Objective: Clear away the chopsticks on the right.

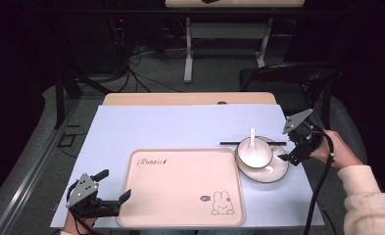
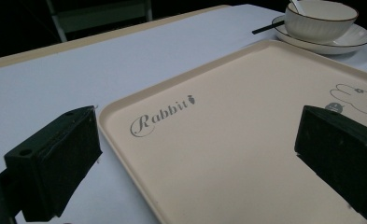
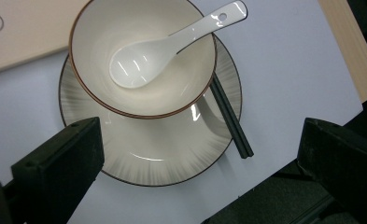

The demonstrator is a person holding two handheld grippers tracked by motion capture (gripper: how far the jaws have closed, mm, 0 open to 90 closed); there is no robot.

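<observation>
My left gripper [image 1: 112, 186] is nearest the camera, low at the tray's [image 1: 180, 215] near left corner, with its jaws spread wide and nothing between them. In the left gripper view one jaw stands over the lilac table cover [image 2: 55, 79] just off the tray's [image 2: 246, 140] left rim and the other hangs over the tray's bare surface, so the rim runs between them; I cannot tell whether either jaw touches it. The tray is a pale pink one, with the word "Rabbit" [image 2: 161, 116] printed near its far left corner and a rabbit drawing [image 1: 221, 203] near its near right corner.

My right gripper [image 1: 284, 145] is at the tray's far right, also released, with its jaws wide apart. In the right gripper view they straddle the near rim of a plate [image 3: 148, 158] without gripping it. On the plate sits a white bowl [image 3: 97, 98] with a brown rim, and a white spoon [image 3: 172, 46] lies in the bowl, its handle resting over the rim. A pair of dark chopsticks [image 3: 230, 119] lies across the plate's edge, just beside the bowl. The plate itself rests on the table cover just beside the tray's right edge.
</observation>
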